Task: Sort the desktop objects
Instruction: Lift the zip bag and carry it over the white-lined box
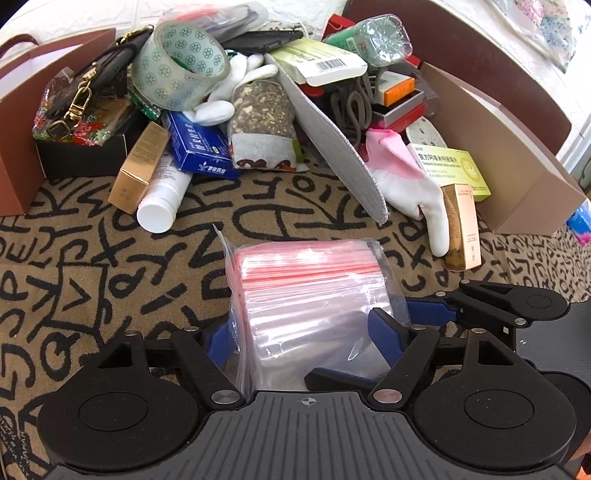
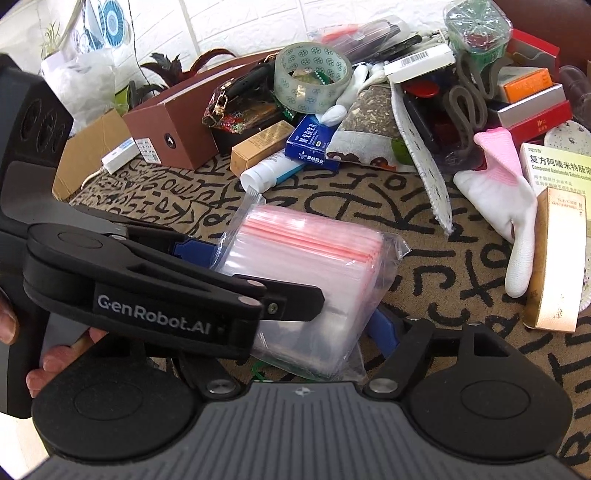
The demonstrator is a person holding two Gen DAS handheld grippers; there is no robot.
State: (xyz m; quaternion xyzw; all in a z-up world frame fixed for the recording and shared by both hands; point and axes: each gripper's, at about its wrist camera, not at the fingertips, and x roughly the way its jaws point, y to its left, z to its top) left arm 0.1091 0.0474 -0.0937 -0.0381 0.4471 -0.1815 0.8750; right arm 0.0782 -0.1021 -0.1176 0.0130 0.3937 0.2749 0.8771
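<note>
Both tools flank one fat pack of zip bags [image 1: 306,306] lying on the lettered cloth of the counter [image 1: 92,280], its pink-striped end toward the clutter pile. Left tool [image 1: 301,332] and right tool [image 2: 295,306] stand wide, blue pads beside the pack; whether they press it, I cannot tell.

A: Non-task stuff, quick?
B: Tan cloth [image 1: 110,258] with black letter scribbles, covers the table.
A: Behind?
B: White brick wall [image 2: 240,26]. Dark-leaved plant [image 2: 162,70], white plastic bag [image 2: 81,85] beside it.
A: Anything else?
B: Open cardboard box [image 2: 92,147] at the cloth's far left edge.
</note>
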